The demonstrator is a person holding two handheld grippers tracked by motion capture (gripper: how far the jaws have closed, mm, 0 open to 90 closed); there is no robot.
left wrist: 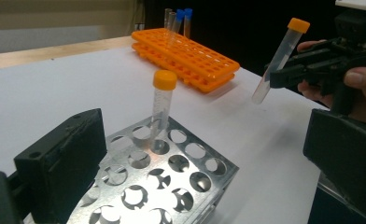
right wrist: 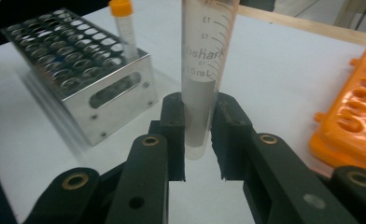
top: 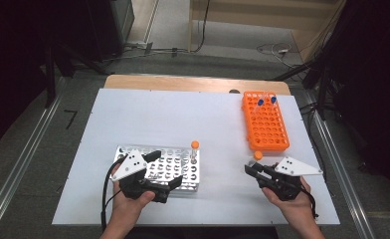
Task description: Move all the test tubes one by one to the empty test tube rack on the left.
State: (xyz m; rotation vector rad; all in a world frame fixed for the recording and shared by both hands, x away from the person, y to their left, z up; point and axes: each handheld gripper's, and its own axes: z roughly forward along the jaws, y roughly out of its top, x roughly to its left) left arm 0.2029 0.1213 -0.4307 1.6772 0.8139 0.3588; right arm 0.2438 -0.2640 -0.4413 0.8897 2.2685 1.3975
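I am holding the right gripper (top: 255,170) over the near right part of the white table (top: 148,112), and there is bare tabletop lying all around it: the metal rack (top: 180,167) is sitting well apart to its left, the orange rack (top: 265,122) is standing beyond it toward the far right edge, and the table's near edge is running just below my hand (top: 295,201). The right gripper's jaws are closed nearly all the way and pinching a clear tube (right wrist: 203,74) near its lower end, the black pads pressing its wall on both sides. The tube is looking transparent, with printed graduation marks and lettering along its side, a rounded bottom poking out below the pads, and an orange cap (left wrist: 298,24) on top. In the left gripper view its long axis is tilting, the capped end leaning up and away from the right gripper and the bottom pointing down toward the table without touching it. The left gripper (top: 165,172) is resting over the metal rack, its jaws standing wide open with the rack's near corner between them; I cannot tell whether they are touching it. A second orange-capped tube (left wrist: 161,109) is standing upright in a far hole of that rack, and two blue-capped tubes (top: 266,101) are standing at the far end of the orange rack.
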